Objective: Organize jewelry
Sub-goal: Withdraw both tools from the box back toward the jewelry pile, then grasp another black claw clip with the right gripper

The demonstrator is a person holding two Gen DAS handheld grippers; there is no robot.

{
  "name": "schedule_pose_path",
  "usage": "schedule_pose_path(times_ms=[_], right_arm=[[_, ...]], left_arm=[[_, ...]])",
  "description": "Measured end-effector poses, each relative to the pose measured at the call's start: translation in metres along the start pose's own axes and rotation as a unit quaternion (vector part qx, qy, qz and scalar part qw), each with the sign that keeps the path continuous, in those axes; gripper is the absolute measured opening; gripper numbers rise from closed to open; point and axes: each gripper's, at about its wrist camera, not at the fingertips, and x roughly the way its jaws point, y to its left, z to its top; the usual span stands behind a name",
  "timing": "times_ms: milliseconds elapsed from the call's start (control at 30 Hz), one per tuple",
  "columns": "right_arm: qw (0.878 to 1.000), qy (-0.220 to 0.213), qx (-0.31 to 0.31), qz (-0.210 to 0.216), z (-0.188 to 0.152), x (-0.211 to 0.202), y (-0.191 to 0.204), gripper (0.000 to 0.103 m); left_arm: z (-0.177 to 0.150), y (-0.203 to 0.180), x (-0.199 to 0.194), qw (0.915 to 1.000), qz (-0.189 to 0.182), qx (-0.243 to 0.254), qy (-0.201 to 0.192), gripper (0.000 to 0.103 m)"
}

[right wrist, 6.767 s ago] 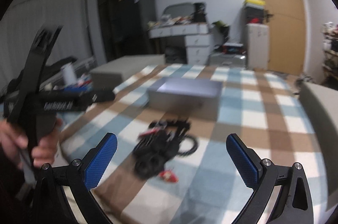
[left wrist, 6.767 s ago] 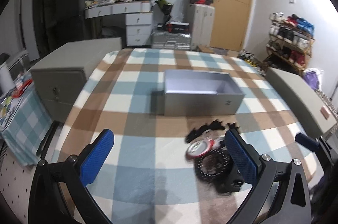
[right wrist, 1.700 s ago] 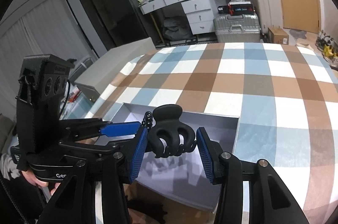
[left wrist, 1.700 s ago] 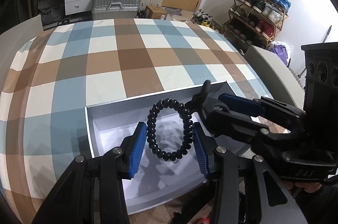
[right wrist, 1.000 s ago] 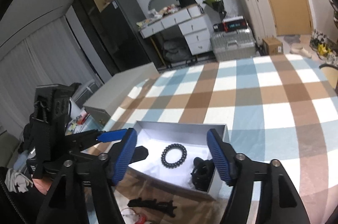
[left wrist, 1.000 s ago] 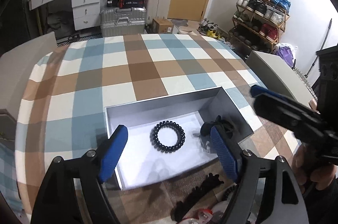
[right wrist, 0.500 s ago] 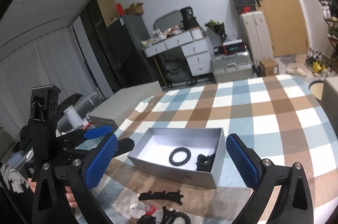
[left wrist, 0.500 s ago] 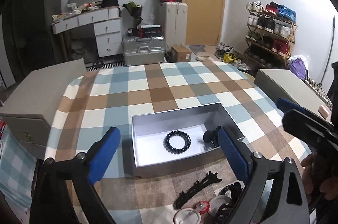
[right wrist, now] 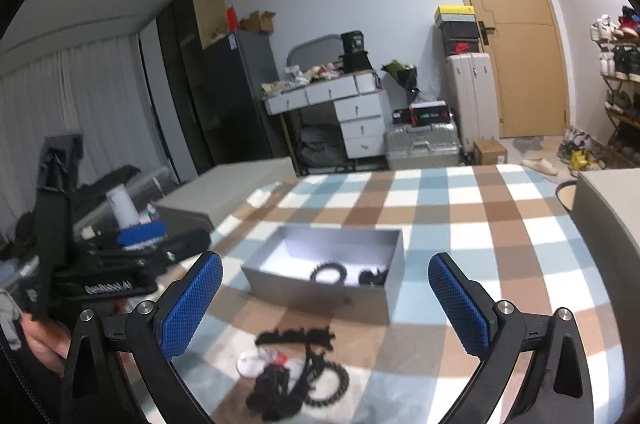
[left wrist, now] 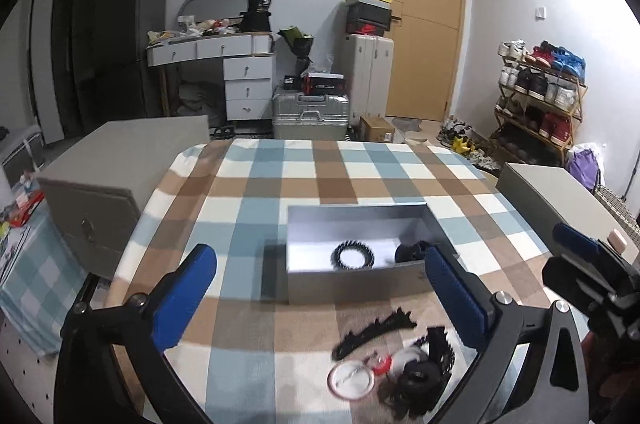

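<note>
now both claws are empty: the left gripper [left wrist: 320,298] is opening, the right gripper [right wrist: 325,300] spread wide. with a bracelet [left wrist: 352,256] already in the grey box [left wrist: 352,284], come down squarely over one piece of the near pile [right wrist: 298,372].

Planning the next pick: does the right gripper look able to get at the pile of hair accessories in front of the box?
Probably yes: the right gripper is open and empty, and the pile lies uncovered on the cloth, nearer than the box.

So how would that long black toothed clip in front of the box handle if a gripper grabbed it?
The clip looks like rigid plastic, so probably stiff and light. Lying flat on the cloth, it shouldn't roll, though its thin profile may slip between pads.
</note>
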Motion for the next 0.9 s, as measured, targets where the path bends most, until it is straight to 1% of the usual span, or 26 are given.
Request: schedule_pose_path(times_ms=[100, 200, 300, 400, 533, 633, 733, 900], right_arm=[[1.0, 0.006, -0.009, -0.004, -0.014, -0.006, 0.006, 0.103], [0.999, 0.033, -0.014, -0.009, -0.03, -0.004, 0.011, 0.103], [0.998, 0.063, -0.006, 0.01, -0.044, 0.002, 0.015, 0.103], [0.995, 0.1, -0.001, 0.021, -0.063, 0.012, 0.022, 0.103], [0.99, 0.138, 0.017, 0.039, -0.079, 0.023, 0.025, 0.102], [0.987, 0.15, 0.034, 0.044, -0.086, 0.029, 0.023, 0.098], [0.985, 0.158, 0.048, 0.051, -0.089, 0.034, 0.021, 0.096], [0.981, 0.176, 0.06, 0.058, -0.092, 0.044, 0.022, 0.084]], left_arm=[[-0.015, 0.005, -0.004, 0.9999, 0.013, -0.009, 0.002, 0.102], [-0.032, 0.008, -0.003, 0.9996, 0.012, -0.009, 0.022, 0.102], [-0.047, 0.008, -0.003, 0.999, 0.003, -0.011, 0.043, 0.102], [-0.06, 0.014, -0.003, 0.9975, -0.017, -0.028, 0.063, 0.102], [-0.073, 0.021, -0.003, 0.9961, -0.01, -0.041, 0.078, 0.102], [-0.08, 0.026, -0.002, 0.9959, 0.005, -0.032, 0.085, 0.102], [-0.086, 0.035, -0.002, 0.9943, 0.004, -0.046, 0.096, 0.102], [-0.093, 0.04, -0.001, 0.9926, 0.005, -0.051, 0.11, 0.102]])
